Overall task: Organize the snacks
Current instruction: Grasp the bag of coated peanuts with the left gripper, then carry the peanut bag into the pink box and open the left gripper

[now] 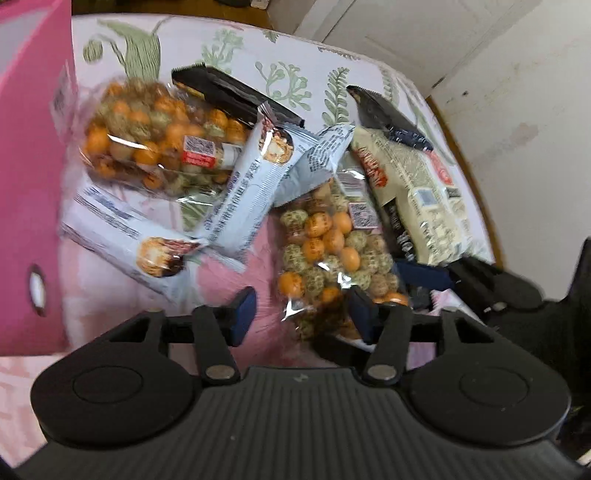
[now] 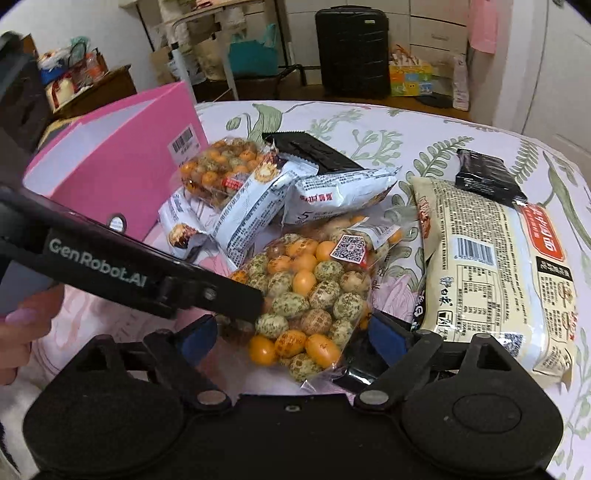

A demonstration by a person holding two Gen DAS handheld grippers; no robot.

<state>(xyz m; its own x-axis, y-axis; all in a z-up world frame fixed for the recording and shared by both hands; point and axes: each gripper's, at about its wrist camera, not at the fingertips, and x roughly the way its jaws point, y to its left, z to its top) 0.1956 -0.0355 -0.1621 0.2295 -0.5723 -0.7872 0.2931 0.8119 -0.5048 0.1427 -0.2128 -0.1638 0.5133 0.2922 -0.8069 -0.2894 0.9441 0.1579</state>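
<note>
Fingers of the right gripper point(image 2: 291, 328) stand wide, straddling the near end of the clear egg-snack bag point(image 2: 314, 291) without pressing it; its long axis runs away toward the worktop's point(image 2: 424, 122) far edge. Left gripper point(image 1: 301, 314), half-open, empty, flanks the same bag.

We see a table under a white cloth point(image 2: 424, 125) printed with green ferns, and beyond it a black suitcase point(image 2: 352, 51) standing by white drawers point(image 2: 436, 29). To the left a dark wooden cabinet point(image 2: 107, 86) carries clutter. White walls point(image 1: 517, 92) close the room.
</note>
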